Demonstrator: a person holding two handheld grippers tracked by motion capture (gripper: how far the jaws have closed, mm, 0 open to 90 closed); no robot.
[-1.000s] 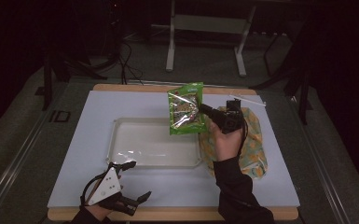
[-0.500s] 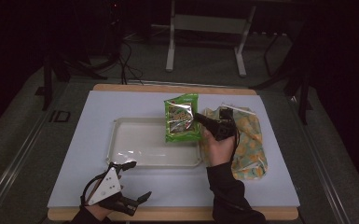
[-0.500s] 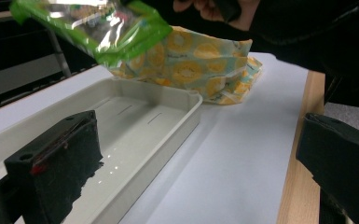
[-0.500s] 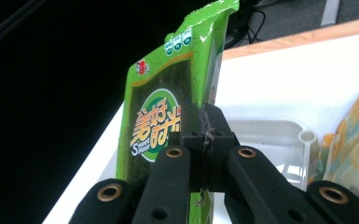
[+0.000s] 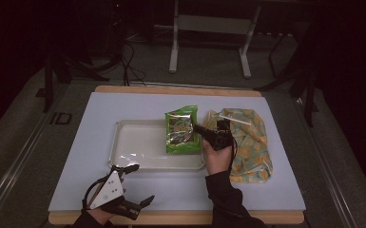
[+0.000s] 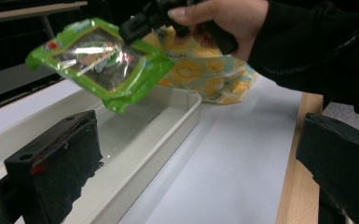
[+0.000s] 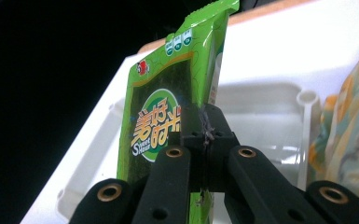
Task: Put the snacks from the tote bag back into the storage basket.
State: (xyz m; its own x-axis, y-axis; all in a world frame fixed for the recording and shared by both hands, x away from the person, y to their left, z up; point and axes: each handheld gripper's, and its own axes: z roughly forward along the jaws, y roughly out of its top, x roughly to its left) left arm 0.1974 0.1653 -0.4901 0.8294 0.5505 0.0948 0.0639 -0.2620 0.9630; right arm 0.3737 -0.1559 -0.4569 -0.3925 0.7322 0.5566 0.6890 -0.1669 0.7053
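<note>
Right gripper point(image 5: 200, 128) clamped tight on the edge of the green packet point(image 5: 181, 129); in the right gripper view its jaws meet on the packet's seam. Over the last second the packet has travelled from the tray's 1 o'clock corner, well up above the worktop, down and toward 7 o'clock. It now hangs over the right end of the white tray point(image 5: 138, 145), tilted, and the left gripper view shows its lower corner just clear of the tray floor. Judgement: packet is being placed into the tray; release comes next. Patterned bag point(image 5: 249, 137) lies beside the tray at 3 o'clock. Left gripper point(image 5: 135, 187) rests at the worktop's 7 o'clock edge, jaws wide apart, empty.
</note>
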